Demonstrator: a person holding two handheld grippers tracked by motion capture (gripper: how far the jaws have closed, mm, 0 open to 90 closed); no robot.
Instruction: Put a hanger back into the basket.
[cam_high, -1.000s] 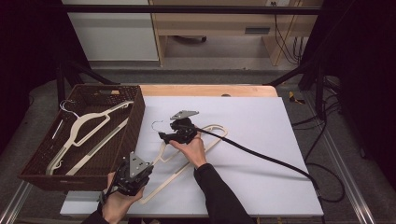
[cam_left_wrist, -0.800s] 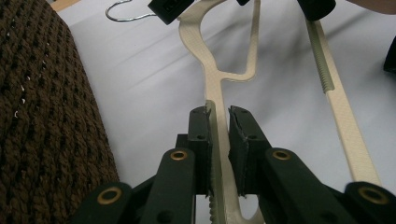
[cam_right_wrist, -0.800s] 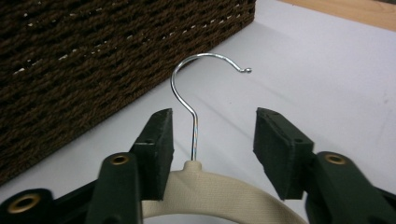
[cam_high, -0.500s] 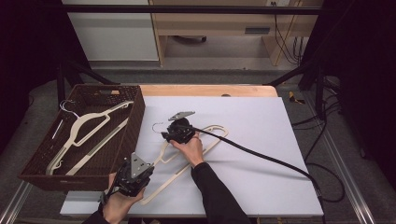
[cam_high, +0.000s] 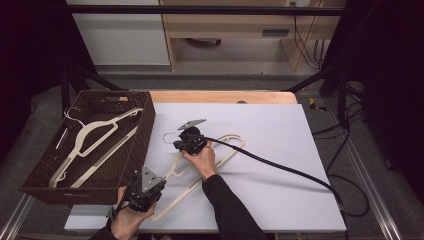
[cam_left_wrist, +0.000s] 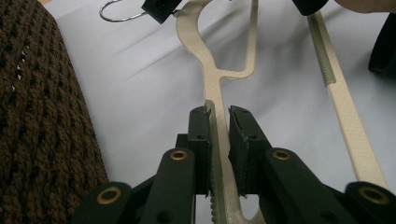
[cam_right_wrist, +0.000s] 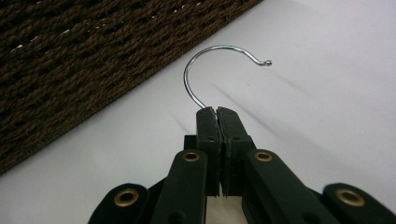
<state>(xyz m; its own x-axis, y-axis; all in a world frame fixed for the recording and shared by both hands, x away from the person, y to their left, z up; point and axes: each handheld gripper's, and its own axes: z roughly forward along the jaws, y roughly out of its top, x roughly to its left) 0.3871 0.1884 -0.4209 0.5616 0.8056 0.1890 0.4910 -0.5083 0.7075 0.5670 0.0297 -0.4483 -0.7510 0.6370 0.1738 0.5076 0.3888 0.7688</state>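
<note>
High view: a cream plastic clothes hanger with a chrome wire hook (cam_high: 200, 165) lies flat on the white worktop (cam_high: 280, 150), left of centre in the frame, its hook end just beside the right wall of the dark brown woven basket (cam_high: 142, 145), its lower arm running toward the bottom-left edge of the white sheet. The left hand-held gripper (cam_high: 142, 189), low in the frame beside the basket's near right corner, is clamped on that lower arm; in the left gripper view its jaws press both faces of the cream bar (cam_left_wrist: 219, 140). The right hand-held gripper (cam_high: 189, 140), at frame centre, has just been closing and now pinches the base of the wire hook (cam_right_wrist: 219, 70), jaws together on the wire in the right gripper view, with the basket weave across the upper left. A second cream hanger (cam_high: 92, 145) lies inside the basket. The right half of the worktop is open but for the black cable (cam_high: 280, 170) crossing it diagonally.
</note>
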